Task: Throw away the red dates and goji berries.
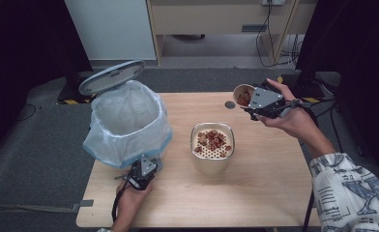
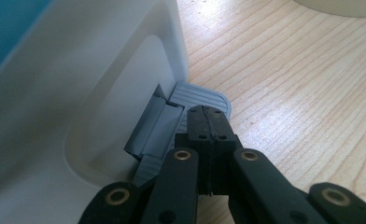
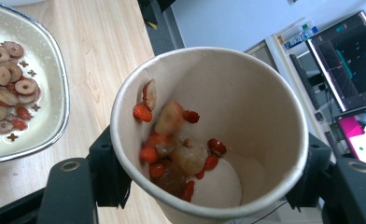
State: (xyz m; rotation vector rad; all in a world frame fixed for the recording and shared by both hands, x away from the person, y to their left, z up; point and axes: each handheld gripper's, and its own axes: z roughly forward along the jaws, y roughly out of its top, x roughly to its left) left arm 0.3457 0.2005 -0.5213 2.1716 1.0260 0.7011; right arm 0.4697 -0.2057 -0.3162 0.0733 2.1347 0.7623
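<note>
A white bin [image 1: 129, 140] lined with a clear bag stands at the table's left, its grey lid [image 1: 111, 76] raised. My left gripper [image 1: 141, 174] is shut at the bin's foot, and its tips [image 2: 208, 114] rest on the grey pedal [image 2: 204, 97]. My right gripper [image 1: 255, 104] is shut on a paper cup [image 1: 243, 95], held tilted above the table's far right. Inside the cup [image 3: 246, 107] lie red berries and soft fruit pieces [image 3: 176, 144]. A cream container [image 1: 212, 162] with a perforated insert holds dried fruit slices [image 1: 212, 140] at mid-table.
A small dark disc [image 1: 230, 104] lies on the wood near the cup. The container's rim [image 3: 59, 107] sits just beside the cup in the right gripper view. Bare wooden table [image 1: 265, 183] stretches to the front right. Monitors [image 3: 344, 60] stand beyond the table.
</note>
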